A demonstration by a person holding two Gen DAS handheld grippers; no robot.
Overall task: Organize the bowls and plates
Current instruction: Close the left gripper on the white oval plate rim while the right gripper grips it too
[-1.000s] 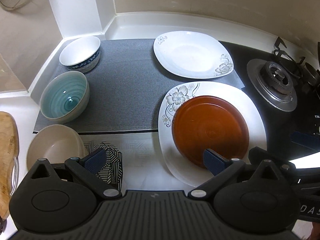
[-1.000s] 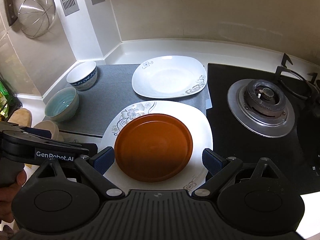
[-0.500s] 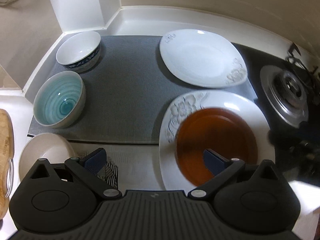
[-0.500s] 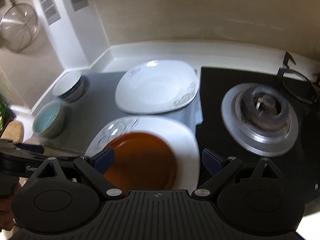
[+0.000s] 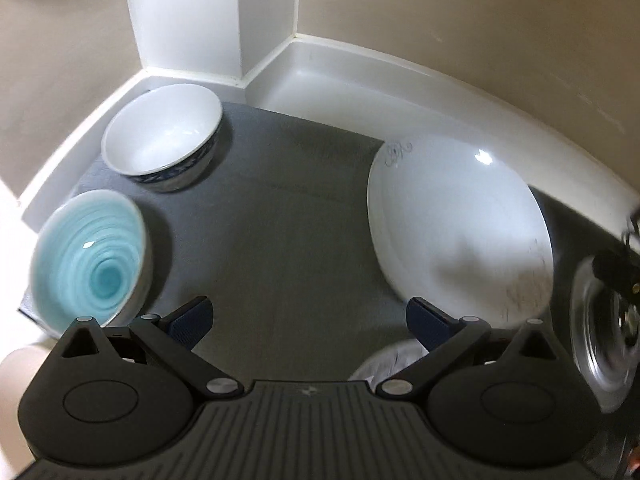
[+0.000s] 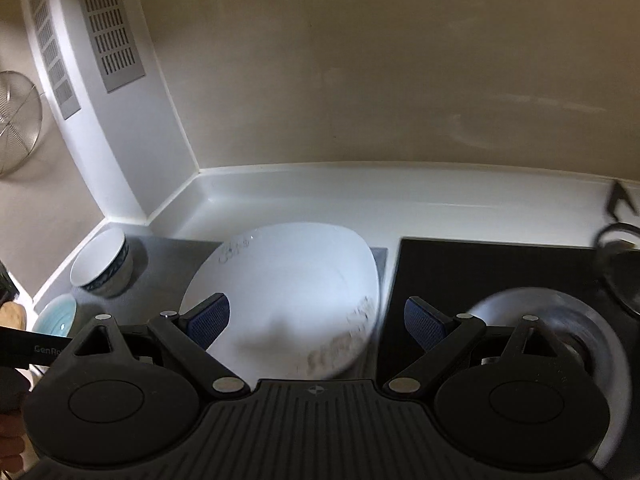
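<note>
Lying on the grey mat (image 5: 288,216), the white plate (image 6: 288,292) sits just beyond the spread, empty right gripper (image 6: 316,320); left gripper (image 5: 308,320) likewise spread.

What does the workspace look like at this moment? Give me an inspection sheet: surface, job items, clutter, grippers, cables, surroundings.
Surface: grey mat on a white counter, black hob to its right.
Job's things: white plate with a floral edge lies flat on the mat's right side; blue-patterned white bowl upright at the mat's back left; teal bowl upright in front of it. Another patterned plate's edge shows at the bottom, mostly hidden.
Clutter: nothing seen.
Grippers: left gripper and right gripper both open, empty, above the mat and plate.
Cables: nothing seen.
Surroundings: gas burner, blurred; wall vents; wire strainer hanging at left.
</note>
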